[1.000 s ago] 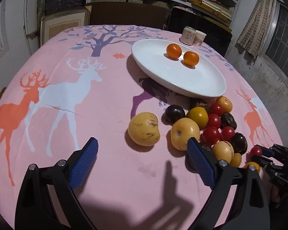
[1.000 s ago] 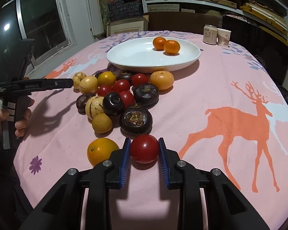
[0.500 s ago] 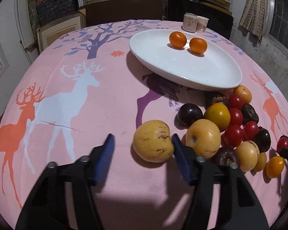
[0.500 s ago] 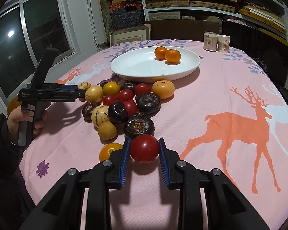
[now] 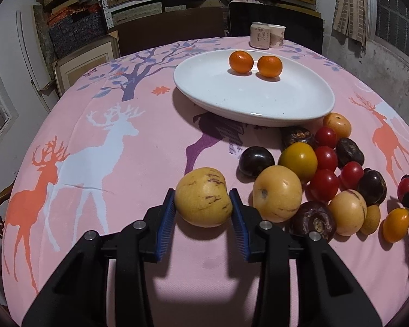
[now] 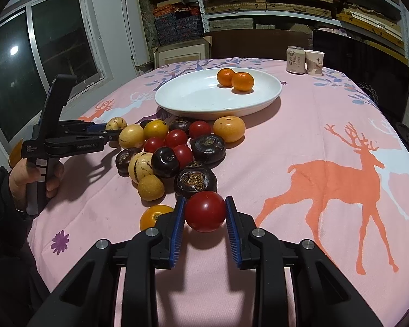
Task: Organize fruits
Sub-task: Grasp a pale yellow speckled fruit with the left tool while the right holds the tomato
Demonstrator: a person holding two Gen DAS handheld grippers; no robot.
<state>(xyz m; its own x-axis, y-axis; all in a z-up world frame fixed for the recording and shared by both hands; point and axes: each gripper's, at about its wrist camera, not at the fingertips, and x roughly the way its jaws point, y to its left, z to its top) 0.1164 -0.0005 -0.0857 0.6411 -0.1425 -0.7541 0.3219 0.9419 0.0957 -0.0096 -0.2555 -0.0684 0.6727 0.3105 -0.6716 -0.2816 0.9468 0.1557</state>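
The left gripper [image 5: 202, 207] has just been closing its jaws onto a pale yellow, purple-streaked fruit [image 5: 203, 196] on the pink worktop [image 5: 95, 125], at 9 o'clock of the fruit pile. The right gripper [image 6: 204, 214] clamps a glossy red tomato [image 6: 205, 211]. Two tangerines [image 5: 255, 62] sit in the white dish [image 5: 259, 98]. The left tool reads "GenRobot.AI".

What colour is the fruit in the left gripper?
Pale yellow with purple streaks; clearest in the left wrist view.

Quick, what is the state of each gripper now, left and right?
Left gripper: jaws have just been closing, now shut on the speckled yellow fruit.
Right gripper: shut on a red tomato.
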